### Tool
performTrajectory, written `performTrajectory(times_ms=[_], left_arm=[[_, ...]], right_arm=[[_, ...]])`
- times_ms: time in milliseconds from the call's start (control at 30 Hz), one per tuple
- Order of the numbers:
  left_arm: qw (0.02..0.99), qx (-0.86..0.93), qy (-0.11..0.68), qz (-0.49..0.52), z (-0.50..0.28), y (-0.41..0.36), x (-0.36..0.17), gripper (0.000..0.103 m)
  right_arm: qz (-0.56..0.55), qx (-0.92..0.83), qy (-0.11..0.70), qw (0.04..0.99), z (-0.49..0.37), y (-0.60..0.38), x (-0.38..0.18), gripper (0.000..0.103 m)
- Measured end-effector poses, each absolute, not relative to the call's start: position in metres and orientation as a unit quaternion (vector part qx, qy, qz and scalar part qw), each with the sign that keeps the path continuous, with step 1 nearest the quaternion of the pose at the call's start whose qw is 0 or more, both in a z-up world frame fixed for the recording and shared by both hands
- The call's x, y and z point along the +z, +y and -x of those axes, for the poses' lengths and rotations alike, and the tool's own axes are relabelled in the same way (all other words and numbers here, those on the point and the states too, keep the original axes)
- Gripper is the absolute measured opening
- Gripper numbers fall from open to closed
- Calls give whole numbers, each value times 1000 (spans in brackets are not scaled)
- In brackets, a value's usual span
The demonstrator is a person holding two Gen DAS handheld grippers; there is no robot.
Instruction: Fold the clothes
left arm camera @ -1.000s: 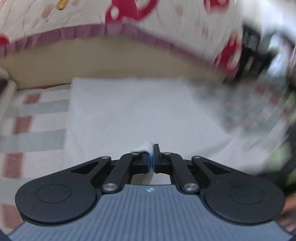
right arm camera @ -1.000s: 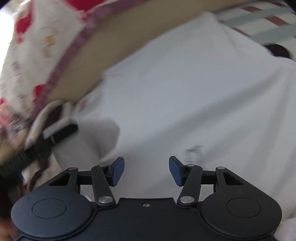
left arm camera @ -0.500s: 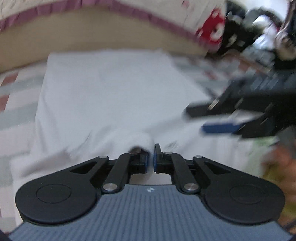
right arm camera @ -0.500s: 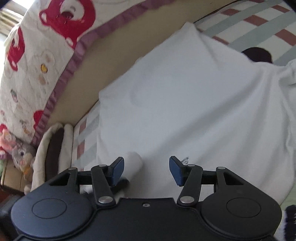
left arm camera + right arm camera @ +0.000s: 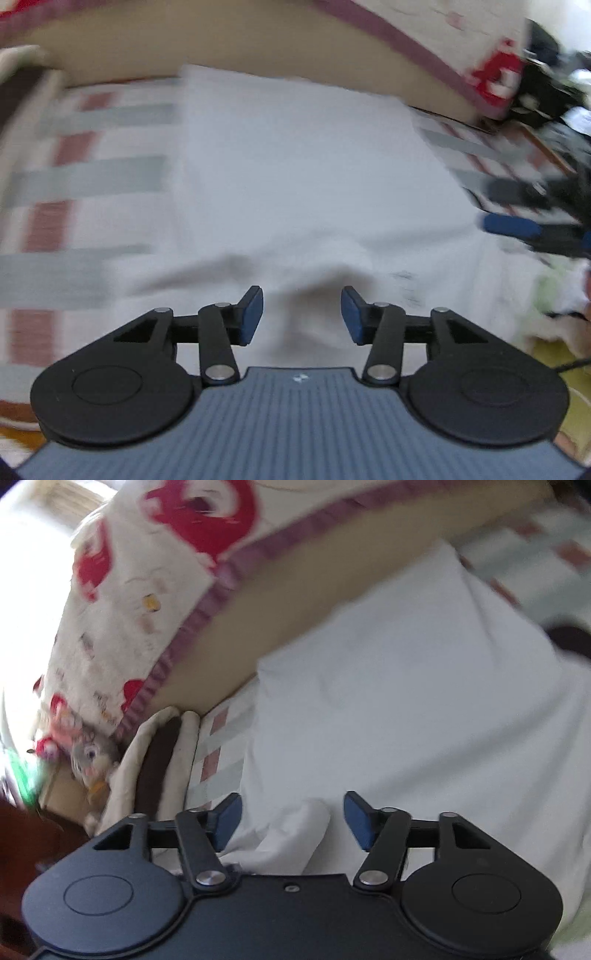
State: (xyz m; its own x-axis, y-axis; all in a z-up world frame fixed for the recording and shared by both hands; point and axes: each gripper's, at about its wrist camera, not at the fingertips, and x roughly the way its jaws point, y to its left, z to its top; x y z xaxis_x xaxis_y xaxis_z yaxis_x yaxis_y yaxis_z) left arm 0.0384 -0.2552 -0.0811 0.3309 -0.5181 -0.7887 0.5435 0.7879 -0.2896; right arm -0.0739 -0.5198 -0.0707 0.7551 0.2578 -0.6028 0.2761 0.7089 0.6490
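Left wrist view: white garment (image 5: 295, 177) spread on striped bedsheet (image 5: 92, 173), near edge rumpled at 6 o'clock. Left gripper (image 5: 302, 314) wide, empty. Right gripper (image 5: 292, 821) wide astride a loose fold. Pinch edges squarely, keep layers aligned.

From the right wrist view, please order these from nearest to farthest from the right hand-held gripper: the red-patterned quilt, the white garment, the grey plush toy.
1. White garment: between the open fingers of the right hand-held gripper.
2. Grey plush toy: to the left.
3. Red-patterned quilt: upper left, behind.
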Motion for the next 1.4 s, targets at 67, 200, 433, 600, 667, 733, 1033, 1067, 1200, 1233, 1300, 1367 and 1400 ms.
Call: performTrajectory(times_ms=[67,200,433,600,667,733,1033,1067,1200,1233,1300,1367,1400], left_arm=[[813,-301,498,13,-49,-243,-88,46],[803,-253,536,63,-69,-220,-102,46],[786,-221,577,34,-67,-227,-126,46],[790,-194,580,42,-76,-219,-131,46],[791,-185,582,49,-78,-213,-132,46],[794,-182,579,37,-76,-214,-130,46],[806,-182,561,41,-66,-215,-111,50],[807,-187,558,44,-66,-215,-109,53],[810,-207,546,59,-65,-215,-101,57],[810,-212,543,62,-64,-215,-99,57],[811,-222,537,69,-64,-215,-94,57],[812,-232,530,77,-63,-214,-90,57],[812,-236,527,80,-63,-214,-88,57]], right_arm=[[-346,3,360,866,65,-507,-71,69],[-262,32,390,882,41,-454,-85,69],[-86,60,441,891,20,-403,-111,69],[38,67,466,881,9,-377,-128,67],[77,73,463,880,9,-369,-132,64],[93,79,456,882,9,-365,-132,35],[-94,-101,430,892,34,-452,-98,15],[-127,-133,429,884,39,-467,-98,18],[-191,-167,456,853,42,-487,-104,29],[-213,-162,460,846,42,-488,-106,40],[-318,-128,434,833,46,-497,-106,58],[-379,-117,412,820,51,-500,-103,61],[-396,-118,406,815,53,-500,-101,61]])
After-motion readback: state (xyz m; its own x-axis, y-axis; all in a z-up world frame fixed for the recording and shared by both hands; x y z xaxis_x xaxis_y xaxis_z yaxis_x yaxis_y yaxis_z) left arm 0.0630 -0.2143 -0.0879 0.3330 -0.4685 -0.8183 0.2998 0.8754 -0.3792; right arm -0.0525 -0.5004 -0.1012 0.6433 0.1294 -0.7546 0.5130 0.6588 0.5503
